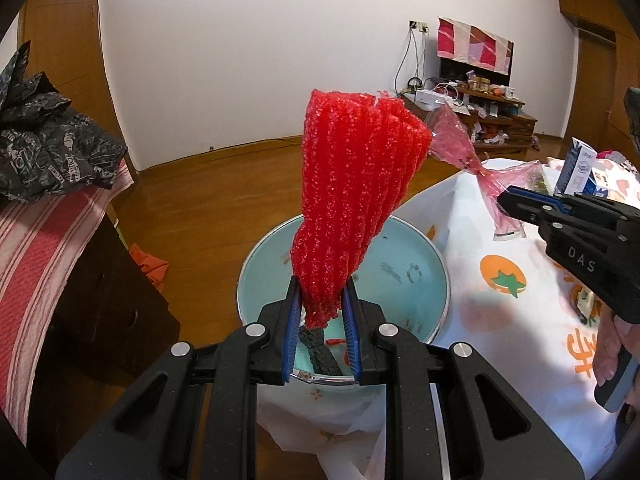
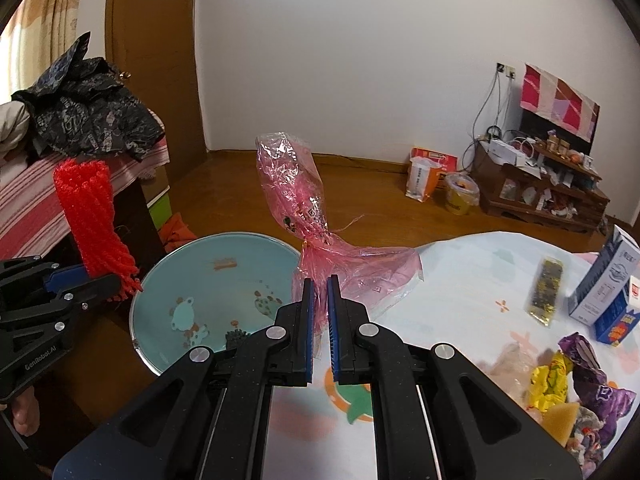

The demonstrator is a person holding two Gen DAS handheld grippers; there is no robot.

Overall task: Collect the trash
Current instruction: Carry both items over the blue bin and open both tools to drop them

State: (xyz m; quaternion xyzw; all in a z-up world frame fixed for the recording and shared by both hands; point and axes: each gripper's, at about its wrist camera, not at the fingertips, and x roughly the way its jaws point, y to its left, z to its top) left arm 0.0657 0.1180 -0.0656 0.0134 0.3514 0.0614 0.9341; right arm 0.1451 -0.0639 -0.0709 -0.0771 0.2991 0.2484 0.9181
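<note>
My left gripper (image 1: 322, 304) is shut on a red foam net sleeve (image 1: 352, 192), held upright over a light blue basin (image 1: 416, 264). It also shows in the right wrist view, the left gripper (image 2: 100, 280) with the red sleeve (image 2: 90, 216) left of the basin (image 2: 192, 272). My right gripper (image 2: 319, 292) is shut on a crumpled pink plastic bag (image 2: 296, 188) at the basin's right rim, above the table edge. The right gripper (image 1: 508, 198) and pink bag (image 1: 460, 144) also appear at the right in the left wrist view. A black scrap (image 1: 322, 350) lies in the basin.
A table with a white printed cloth (image 2: 460, 300) holds a blue and white carton (image 2: 608, 288), a gold wrapper strip (image 2: 546, 292) and yellow and purple wrappers (image 2: 568, 384). A striped covered cabinet (image 2: 32, 208) with a black bag (image 2: 92, 112) stands left. Wooden floor lies beyond.
</note>
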